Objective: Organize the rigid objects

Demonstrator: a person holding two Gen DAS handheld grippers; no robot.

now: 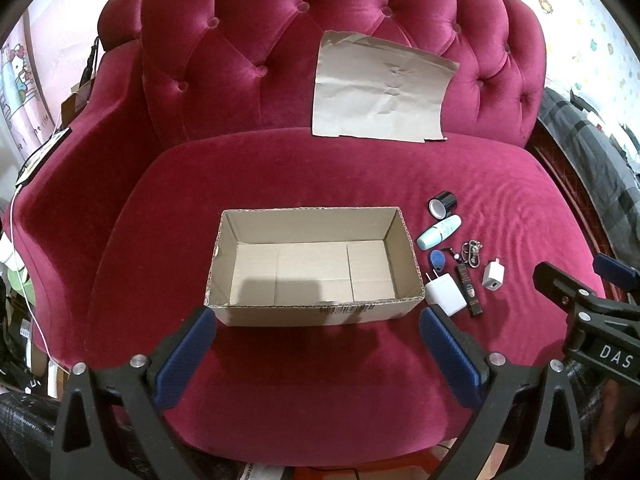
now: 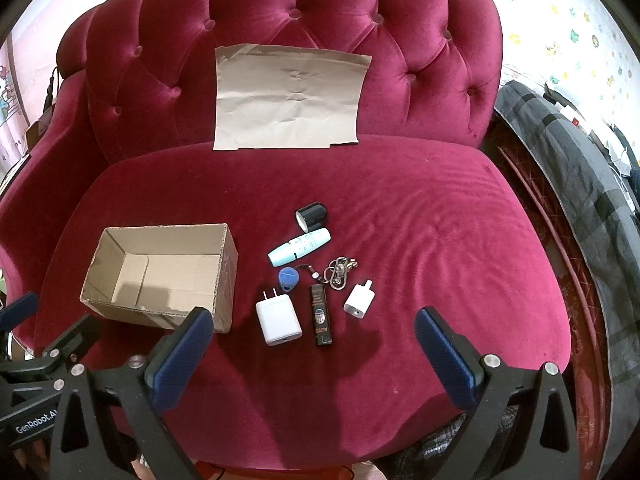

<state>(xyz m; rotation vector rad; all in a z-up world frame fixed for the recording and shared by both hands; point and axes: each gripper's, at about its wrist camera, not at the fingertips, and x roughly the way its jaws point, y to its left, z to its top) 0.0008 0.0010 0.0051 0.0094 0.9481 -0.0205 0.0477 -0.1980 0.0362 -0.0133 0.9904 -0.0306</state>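
Observation:
An empty cardboard box (image 1: 256, 312) (image 2: 100, 304) sits on the red velvet seat. To its right lie a black tape roll (image 2: 311, 215), a pale blue tube (image 2: 300, 246), a blue tag (image 2: 288, 279), a metal key chain (image 2: 340, 272), a large white charger (image 2: 278, 318), a black lighter (image 2: 321, 315) and a small white charger (image 2: 359, 300). My left gripper (image 1: 318, 332) hangs open in front of the box. My right gripper (image 2: 314, 334) stands open just short of the large charger and lighter. Both hold nothing.
A sheet of brown paper (image 1: 384, 88) leans on the tufted backrest (image 1: 240, 52). A grey plaid blanket (image 2: 580, 200) lies right of the armchair. A white cable (image 1: 24, 264) and clutter hang off the left arm. Bare seat (image 2: 440, 240) spreads right of the small objects.

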